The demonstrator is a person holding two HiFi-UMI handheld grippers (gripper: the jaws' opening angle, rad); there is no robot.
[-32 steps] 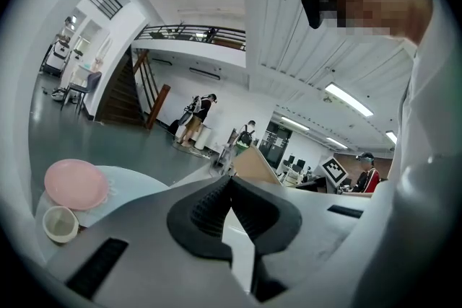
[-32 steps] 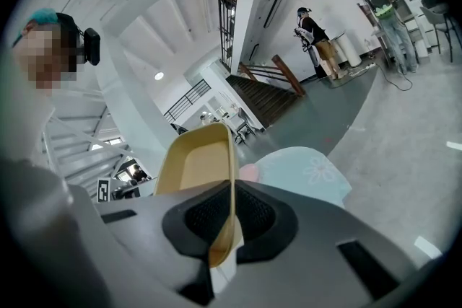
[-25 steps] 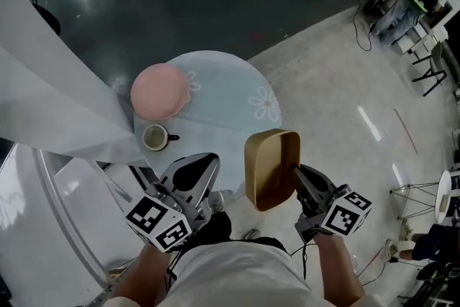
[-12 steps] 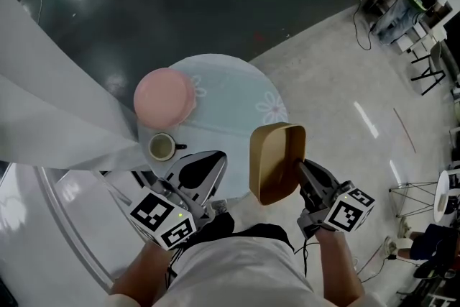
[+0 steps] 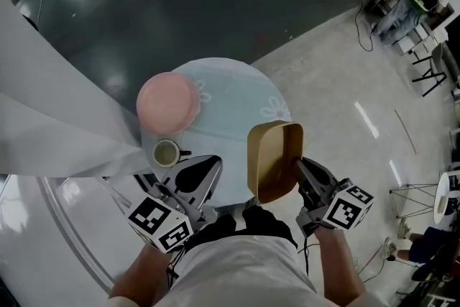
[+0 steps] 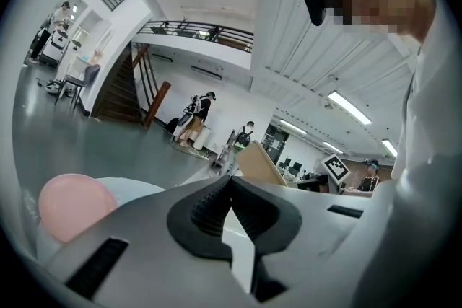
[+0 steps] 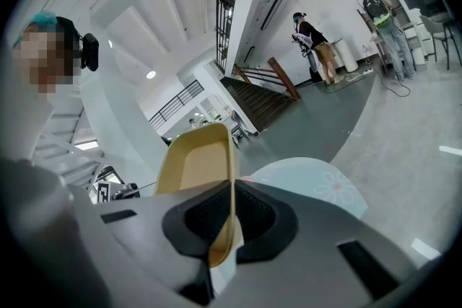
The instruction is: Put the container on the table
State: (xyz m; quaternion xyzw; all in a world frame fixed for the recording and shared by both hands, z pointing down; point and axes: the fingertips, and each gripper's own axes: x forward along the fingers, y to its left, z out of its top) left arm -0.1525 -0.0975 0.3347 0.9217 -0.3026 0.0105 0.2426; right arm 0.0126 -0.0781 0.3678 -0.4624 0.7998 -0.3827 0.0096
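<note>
1. Above the near edge of the round table (image 5: pixel 237 86), the container (image 5: pixel 273 162) hung in the air in my right gripper (image 5: pixel 302 170), not yet set down. It stood on edge, its open side turned toward my left gripper (image 5: pixel 205 170).
2. Seen from the right gripper view, the jaws were clamped on one thin side wall of the tan container (image 7: pixel 195 162), a pad on each face just below the rim.
3. My left gripper's jaws met at the tips with nothing between them. It rode low beside the cup (image 5: pixel 166 152), near the pink plate (image 5: pixel 168 103).
4. I judged the container to be light and thin-walled. It looked stiff enough to keep its shape but likely to flex, and smooth enough to swing in a pinch on one wall. It did not look fragile. A deep bite on the middle of a long wall seemed the safest hold, with the base brought flat before letting go.
5. The container's underside faced away from every camera. In the head view its wall hid the right pads' contact, and the container and both grippers covered the table's near edge. What the cup held was too small to tell. The table's legs were out of sight.
</note>
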